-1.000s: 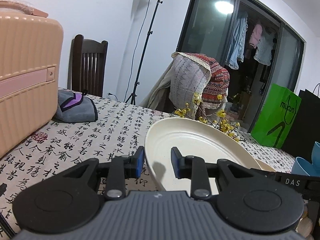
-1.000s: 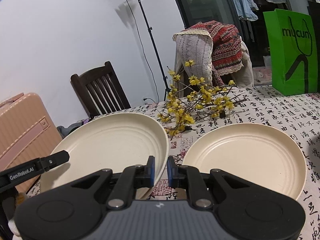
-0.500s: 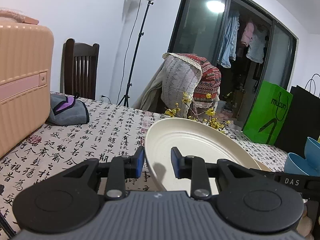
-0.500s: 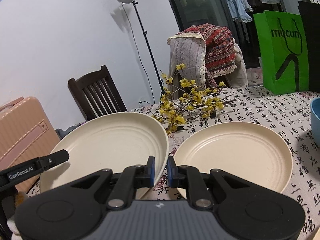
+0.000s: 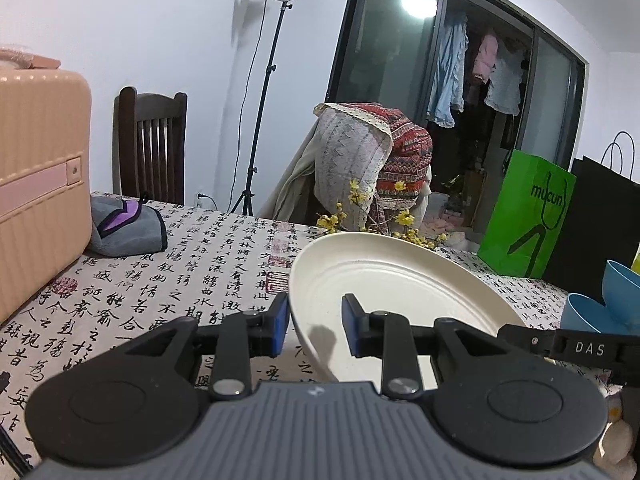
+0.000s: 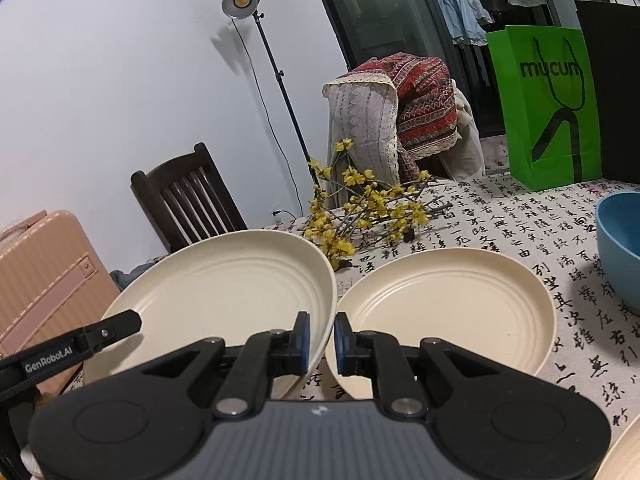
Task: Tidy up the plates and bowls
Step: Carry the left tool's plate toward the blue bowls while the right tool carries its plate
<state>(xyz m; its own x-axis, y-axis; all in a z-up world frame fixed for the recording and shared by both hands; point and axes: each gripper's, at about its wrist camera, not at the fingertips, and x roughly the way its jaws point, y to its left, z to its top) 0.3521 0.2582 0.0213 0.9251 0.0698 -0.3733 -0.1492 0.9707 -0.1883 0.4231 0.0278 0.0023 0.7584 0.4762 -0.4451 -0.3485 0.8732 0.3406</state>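
A cream plate is held tilted above the table by both grippers. My left gripper straddles its left rim with the jaws a little apart; contact is unclear. My right gripper is shut on the same plate's right rim. A second cream plate lies flat on the table just right of the right gripper. Blue bowls stand at the right; one blue bowl shows in the right wrist view.
A pink suitcase stands at the left on the tablecloth. A grey pouch lies beside it. Yellow flower branches lie behind the plates. A green bag and a dark chair stand at the far side.
The held plate has moved right, towards the second plate. A blue bowl has come into the right wrist view.
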